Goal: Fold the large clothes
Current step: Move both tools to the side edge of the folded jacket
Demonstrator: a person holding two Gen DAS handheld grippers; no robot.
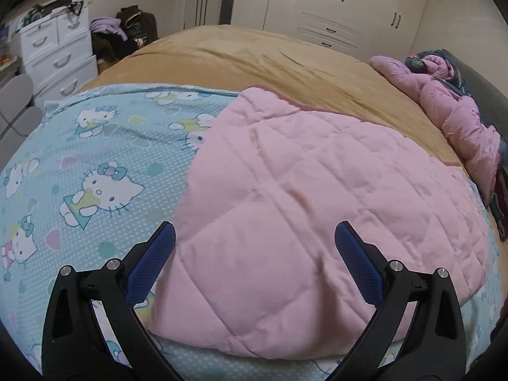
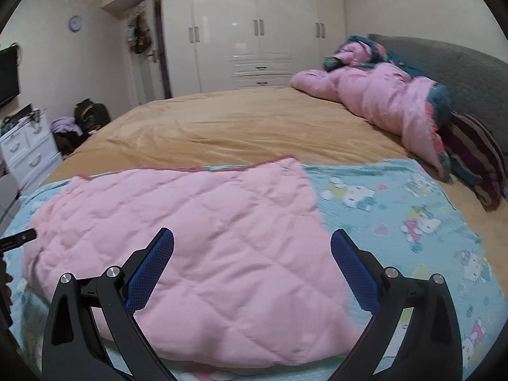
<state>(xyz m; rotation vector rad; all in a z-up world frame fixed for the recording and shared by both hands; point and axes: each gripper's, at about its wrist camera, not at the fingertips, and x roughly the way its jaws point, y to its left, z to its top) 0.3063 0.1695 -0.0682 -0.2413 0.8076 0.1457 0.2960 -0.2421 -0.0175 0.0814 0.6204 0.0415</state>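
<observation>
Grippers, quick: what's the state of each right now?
Left hand-held gripper: open, holding nothing, above the pink quilted blanket.
Right hand-held gripper: open, holding nothing, above the same blanket.

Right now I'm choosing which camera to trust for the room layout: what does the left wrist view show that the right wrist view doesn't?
Only the left wrist view: nothing clear; its white plastic drawer unit is simply closer.

Only the right wrist view: a round wall clock, a dark wall-mounted screen, a striped dark pillow, and the left hand-held gripper's tip at the edge.

Both: the pink quilted blanket folded over its blue cartoon-cat printed side, the tan bedsheet, the rumpled pink padded comforter, white wardrobe doors, and open jaws.
</observation>
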